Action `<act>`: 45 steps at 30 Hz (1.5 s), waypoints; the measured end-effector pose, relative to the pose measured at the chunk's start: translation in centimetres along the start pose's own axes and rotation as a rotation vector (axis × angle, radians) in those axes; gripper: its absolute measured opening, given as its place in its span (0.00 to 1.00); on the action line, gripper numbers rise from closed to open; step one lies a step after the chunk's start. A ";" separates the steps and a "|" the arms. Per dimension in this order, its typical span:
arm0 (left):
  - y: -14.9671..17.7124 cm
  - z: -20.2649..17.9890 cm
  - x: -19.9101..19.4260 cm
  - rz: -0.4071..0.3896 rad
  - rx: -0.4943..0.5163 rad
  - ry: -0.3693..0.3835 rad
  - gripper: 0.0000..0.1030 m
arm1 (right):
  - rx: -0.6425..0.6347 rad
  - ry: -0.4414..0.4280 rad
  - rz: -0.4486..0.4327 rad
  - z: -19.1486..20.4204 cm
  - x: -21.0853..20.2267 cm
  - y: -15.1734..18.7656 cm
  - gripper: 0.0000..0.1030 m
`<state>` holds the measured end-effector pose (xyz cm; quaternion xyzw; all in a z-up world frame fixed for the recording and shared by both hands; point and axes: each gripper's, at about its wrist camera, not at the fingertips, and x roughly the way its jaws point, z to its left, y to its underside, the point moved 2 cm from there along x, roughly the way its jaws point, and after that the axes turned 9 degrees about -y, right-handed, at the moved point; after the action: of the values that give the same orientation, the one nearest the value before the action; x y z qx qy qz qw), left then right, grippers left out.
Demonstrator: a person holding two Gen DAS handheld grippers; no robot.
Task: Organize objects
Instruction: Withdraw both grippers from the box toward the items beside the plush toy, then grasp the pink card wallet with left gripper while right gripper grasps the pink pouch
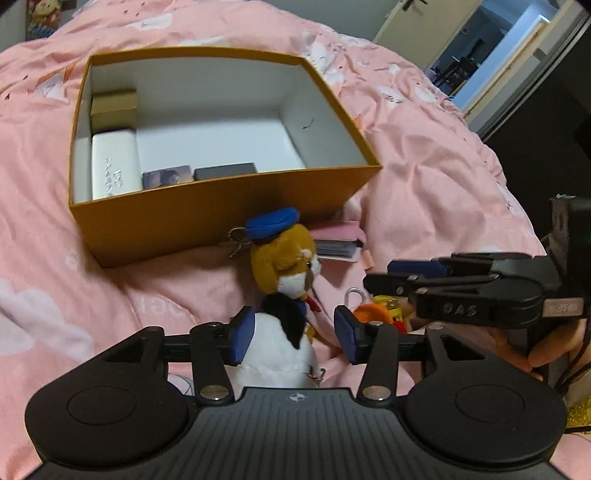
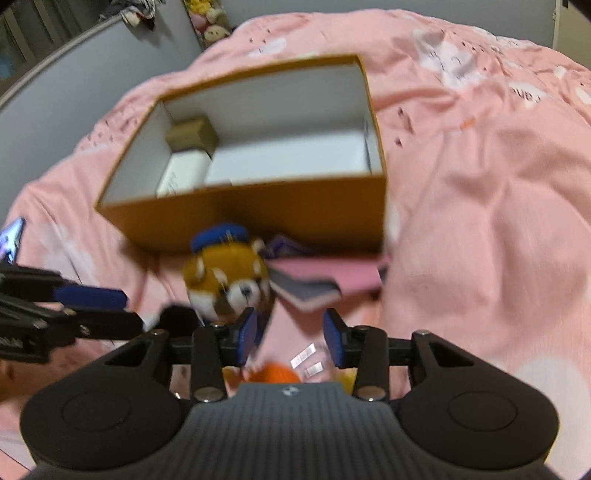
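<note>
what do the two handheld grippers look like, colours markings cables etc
Both match: the left gripper and right gripper are matte black, with a ribbed central body bearing a small round emblem, round housings either side, silver bolts on the linkage bars and blue pads on the fingers. Seen side-on, the right one shows raised lettering, a small label and a thin dark cable.

A bedroom in a home. A bed covered with a rumpled pink duvet (image 1: 424,158) printed with white clouds fills both views. Plush toys (image 2: 208,22) sit at the far wall behind it, and an open door (image 1: 491,55) at the far right leads to another room.
</note>
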<state>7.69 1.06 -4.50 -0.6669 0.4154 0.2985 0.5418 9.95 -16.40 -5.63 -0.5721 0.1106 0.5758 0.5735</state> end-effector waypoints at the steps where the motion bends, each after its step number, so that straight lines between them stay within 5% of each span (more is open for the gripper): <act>1: 0.0 -0.3 -0.2 -0.018 0.010 0.002 0.58 | 0.004 0.005 0.002 -0.1 0.0 0.4 0.42; 13: 1.4 -1.6 0.8 0.058 0.100 -0.078 0.69 | -0.013 -0.037 0.014 0.9 0.7 1.8 0.46; 22: 0.1 -2.7 0.4 -0.072 0.146 -0.041 0.65 | 0.107 0.024 0.007 -2.6 0.7 0.9 0.44; 27: -1.0 -5.5 0.9 -0.120 0.295 -0.006 0.65 | 0.152 0.020 0.019 -4.1 0.8 0.5 0.37; 33: -1.7 -9.4 3.7 -0.158 0.547 -0.096 0.65 | 0.178 0.056 0.018 -5.8 0.7 0.5 0.19; 45: -1.1 -13.0 10.9 -0.099 0.860 -0.249 0.65 | 0.205 0.026 0.007 -7.9 1.1 0.5 0.17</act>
<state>13.16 -14.00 -10.18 -0.3595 0.4007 0.1504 0.8292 14.11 -22.12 -9.32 -0.5175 0.1782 0.5560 0.6255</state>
